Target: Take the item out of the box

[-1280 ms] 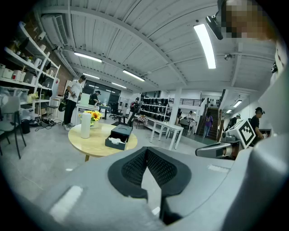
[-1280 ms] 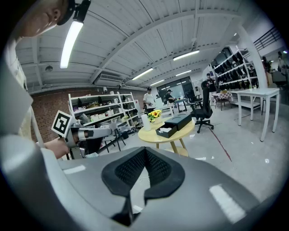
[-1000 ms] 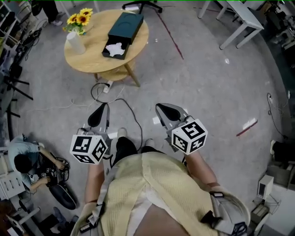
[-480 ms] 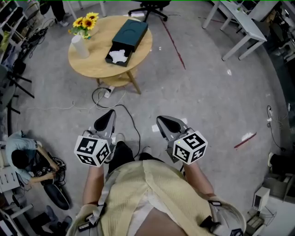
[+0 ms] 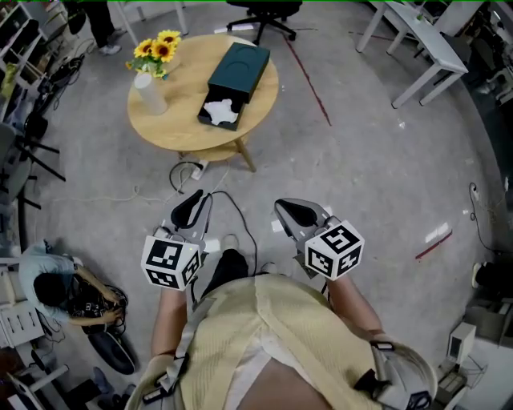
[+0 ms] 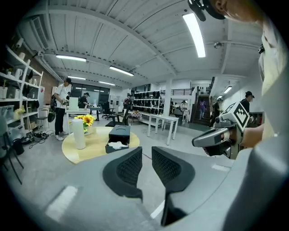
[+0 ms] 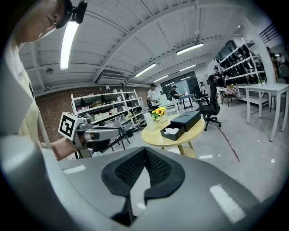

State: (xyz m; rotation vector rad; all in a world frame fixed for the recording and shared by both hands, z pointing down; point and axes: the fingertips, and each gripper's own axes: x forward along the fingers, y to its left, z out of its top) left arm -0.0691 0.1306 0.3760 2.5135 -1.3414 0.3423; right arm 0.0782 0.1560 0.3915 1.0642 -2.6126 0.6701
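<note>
A dark box lies on the round wooden table, its drawer pulled out towards me with a white item inside. Both grippers hang over the floor, well short of the table. My left gripper has its jaws opening, and the left gripper view shows a narrow gap at that gripper with nothing in it. My right gripper is shut and empty, the pads meeting at the gripper in its own view. The box and item show far ahead there.
A white vase of sunflowers stands on the table's left side. Cables trail on the floor below the table. An office chair and a white desk stand behind. A person crouches at the left.
The table has slid down and right in the head view as I come nearer. Both grippers stay in front of me, and the left one's jaws have parted slightly.
</note>
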